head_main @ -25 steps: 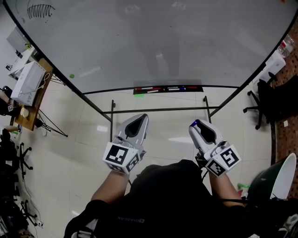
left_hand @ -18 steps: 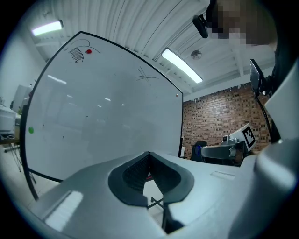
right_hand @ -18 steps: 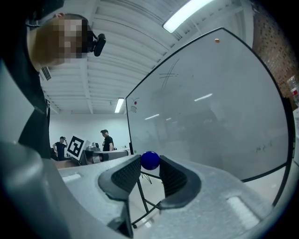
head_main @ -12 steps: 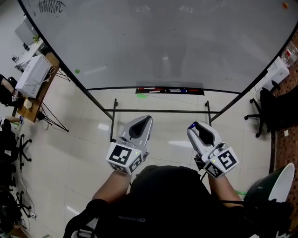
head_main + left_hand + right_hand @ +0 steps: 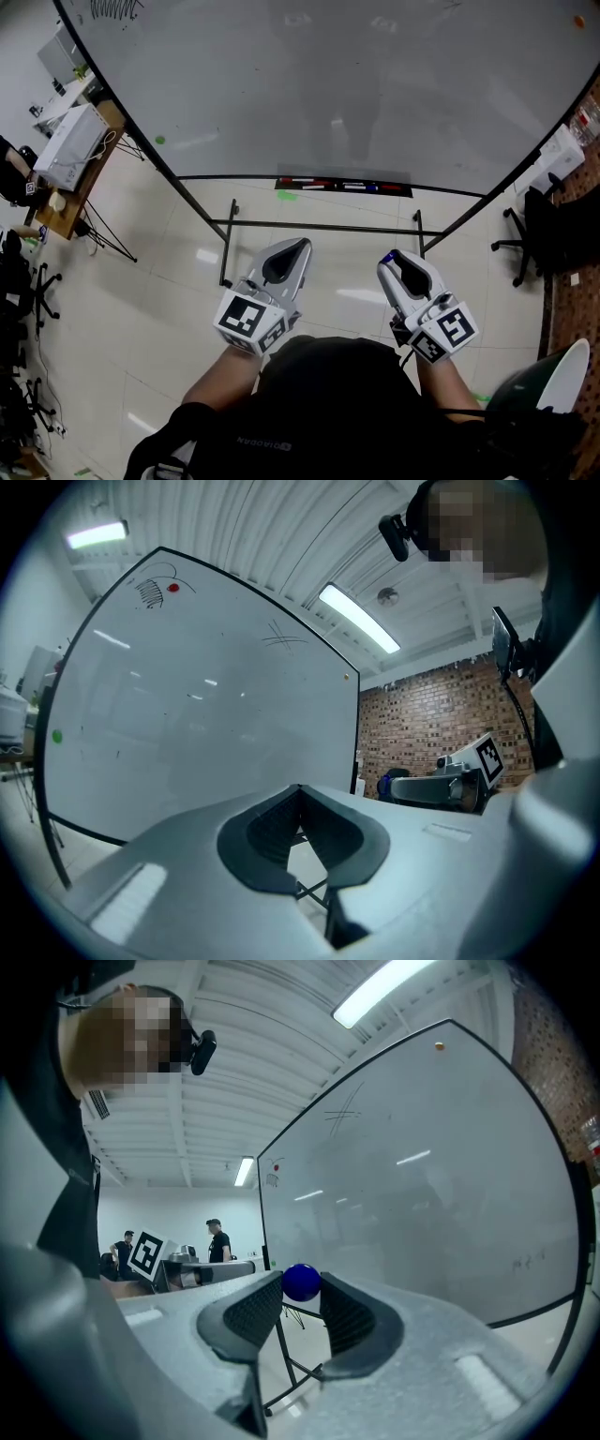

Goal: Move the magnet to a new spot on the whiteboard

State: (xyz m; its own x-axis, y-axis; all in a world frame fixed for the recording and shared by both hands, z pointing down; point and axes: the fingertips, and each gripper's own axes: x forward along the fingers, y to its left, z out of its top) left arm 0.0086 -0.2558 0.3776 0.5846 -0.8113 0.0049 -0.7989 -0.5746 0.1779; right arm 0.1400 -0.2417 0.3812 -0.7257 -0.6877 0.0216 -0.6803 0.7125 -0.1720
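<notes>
The whiteboard [image 5: 356, 84] stands in front of me on a black frame. My right gripper [image 5: 397, 257] is held low before the board, away from its surface, and is shut on a small blue ball-shaped magnet [image 5: 301, 1282]. The magnet [image 5: 395, 251] sits pinched between the tips of the two dark pads [image 5: 255, 1314]. My left gripper [image 5: 300, 246] hovers beside it at the same height. In the left gripper view its fingertips [image 5: 300, 789] meet with nothing between them.
A green magnet [image 5: 159, 141], an orange magnet [image 5: 577, 18] and a red magnet [image 5: 172, 589] stick to the board. A marker tray [image 5: 342, 185] runs along its lower edge. A desk with boxes [image 5: 70, 150] stands left, an office chair [image 5: 530, 230] right. Two people [image 5: 216, 1239] stand far off.
The view has shifted slightly, so the board and both grippers sit a little lower in the head view. The right gripper still holds the blue magnet; neither gripper's jaws have changed.
</notes>
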